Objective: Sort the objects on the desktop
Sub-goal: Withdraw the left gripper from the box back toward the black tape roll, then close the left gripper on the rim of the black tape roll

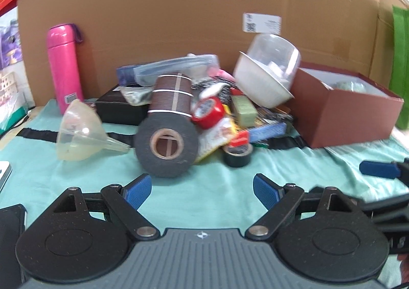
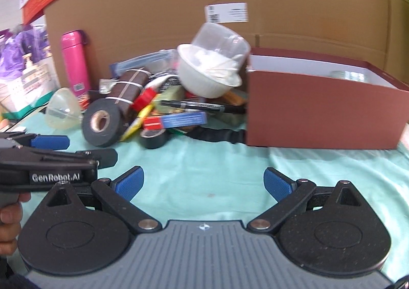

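Both tongs gape wide over bare mint-green cloth (image 1: 204, 186), nothing between them: left gripper (image 1: 202, 190), right gripper (image 2: 203, 184). At twelve o'clock lies the jumbled pile, fronted by a big black tape roll (image 1: 166, 142). At ten stands a pink flask (image 1: 65, 66); at two, an open maroon box (image 2: 319, 110). Behind everything rises a cardboard wall (image 1: 204, 7).

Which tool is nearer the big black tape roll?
Left. The left tool sits open just in front of the big black tape roll; the right tool, also open, is farther off to its right.
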A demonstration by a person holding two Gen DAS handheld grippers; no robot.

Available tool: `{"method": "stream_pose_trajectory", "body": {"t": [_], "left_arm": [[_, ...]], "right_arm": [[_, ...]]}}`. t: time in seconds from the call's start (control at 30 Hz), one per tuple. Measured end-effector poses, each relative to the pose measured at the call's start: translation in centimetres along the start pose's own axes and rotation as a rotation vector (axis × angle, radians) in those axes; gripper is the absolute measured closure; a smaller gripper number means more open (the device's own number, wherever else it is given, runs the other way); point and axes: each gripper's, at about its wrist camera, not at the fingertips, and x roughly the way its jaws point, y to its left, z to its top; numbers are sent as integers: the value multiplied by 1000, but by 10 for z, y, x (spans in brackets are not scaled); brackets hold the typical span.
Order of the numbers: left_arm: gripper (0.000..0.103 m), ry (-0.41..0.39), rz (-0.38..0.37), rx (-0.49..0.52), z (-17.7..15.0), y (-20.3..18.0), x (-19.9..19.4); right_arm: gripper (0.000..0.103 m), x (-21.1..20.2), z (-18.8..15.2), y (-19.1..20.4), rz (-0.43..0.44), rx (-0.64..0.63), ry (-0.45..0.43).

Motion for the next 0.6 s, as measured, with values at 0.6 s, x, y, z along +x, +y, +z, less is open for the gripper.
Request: {"method": "stream_pose_trajectory", "body": {"t": [0.6], "left_arm": [[45, 33, 1, -107, 28, 76, 36]], "right_arm": [[27, 46, 32, 69, 123, -141, -81]]}}
